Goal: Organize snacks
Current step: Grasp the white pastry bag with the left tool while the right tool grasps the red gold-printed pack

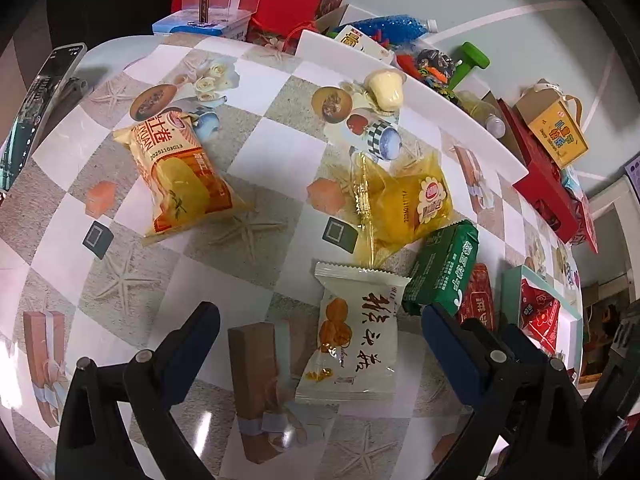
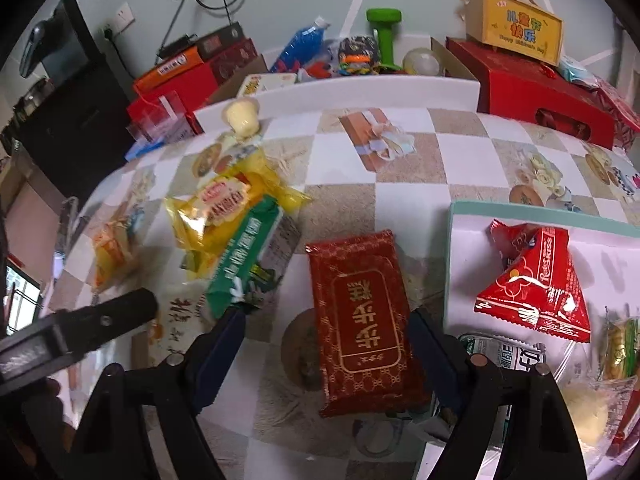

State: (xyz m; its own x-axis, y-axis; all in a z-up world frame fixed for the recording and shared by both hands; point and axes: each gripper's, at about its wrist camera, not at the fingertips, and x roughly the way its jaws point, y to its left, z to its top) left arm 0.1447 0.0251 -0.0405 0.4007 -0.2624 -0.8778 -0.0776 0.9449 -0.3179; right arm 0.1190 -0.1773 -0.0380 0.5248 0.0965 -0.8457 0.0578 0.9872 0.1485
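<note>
Right gripper (image 2: 324, 344): jaws wide, straddling the red pack (image 2: 360, 320) flat on the counter (image 2: 400, 184), pads not touching. Left gripper (image 1: 320, 340): jaws wide, empty, white pack (image 1: 352, 336) between. Lower squarely before closing.

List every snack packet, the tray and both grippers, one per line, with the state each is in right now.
left gripper: open, white packet between its fingers
right gripper: open, straddling the red packet
white packet: flat on the table, sealed
red packet: flat on the table, not gripped
green packet: tilted, leaning on the yellow bag
yellow bag: lying crumpled
orange-yellow bag: lying alone
tray: holds a red triangular packet
</note>
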